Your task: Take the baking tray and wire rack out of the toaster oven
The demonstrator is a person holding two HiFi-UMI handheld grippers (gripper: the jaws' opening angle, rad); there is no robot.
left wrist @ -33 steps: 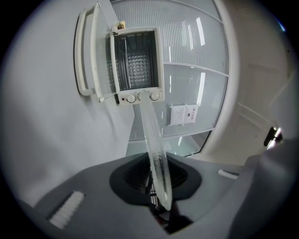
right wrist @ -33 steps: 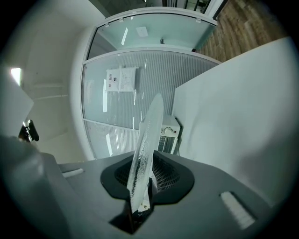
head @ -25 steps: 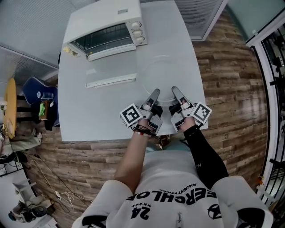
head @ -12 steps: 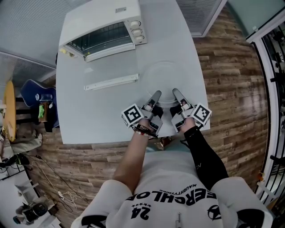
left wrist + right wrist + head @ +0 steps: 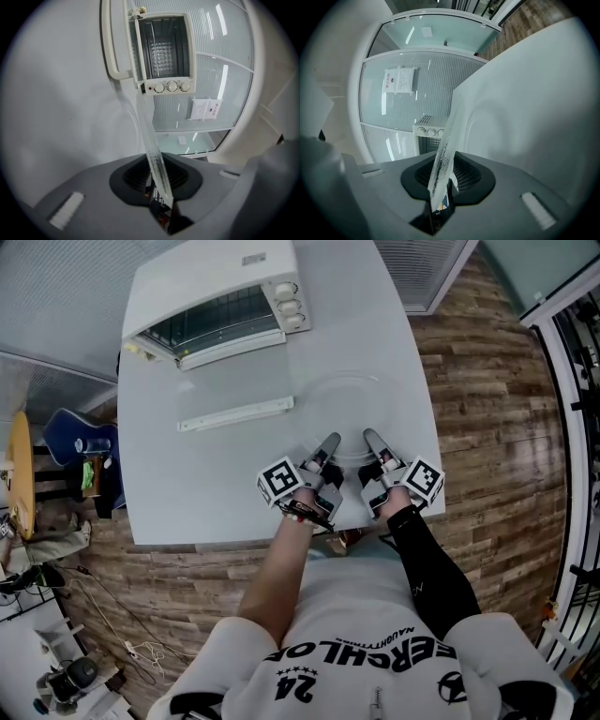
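Tray (image 5: 349, 399), clear and round, lying flat over right part of table (image 5: 187, 484), outside toaster oven (image 5: 211, 282) at far left. Near rim clamped in jaws of left gripper (image 5: 327, 441) and right gripper (image 5: 369, 437), side by side. Rest of tray stretching away on far side of jaws, neither hand nearer. Likely next: let go, draw back toward near edge. Open oven door's handle (image 5: 234, 413) just left of tray. Wire rack inside oven not clear enough to tell.

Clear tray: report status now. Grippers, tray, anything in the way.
Left gripper and right gripper both shut on clear tray, near edge. Tray out of toaster oven, over table. Nothing in the way; oven door open.
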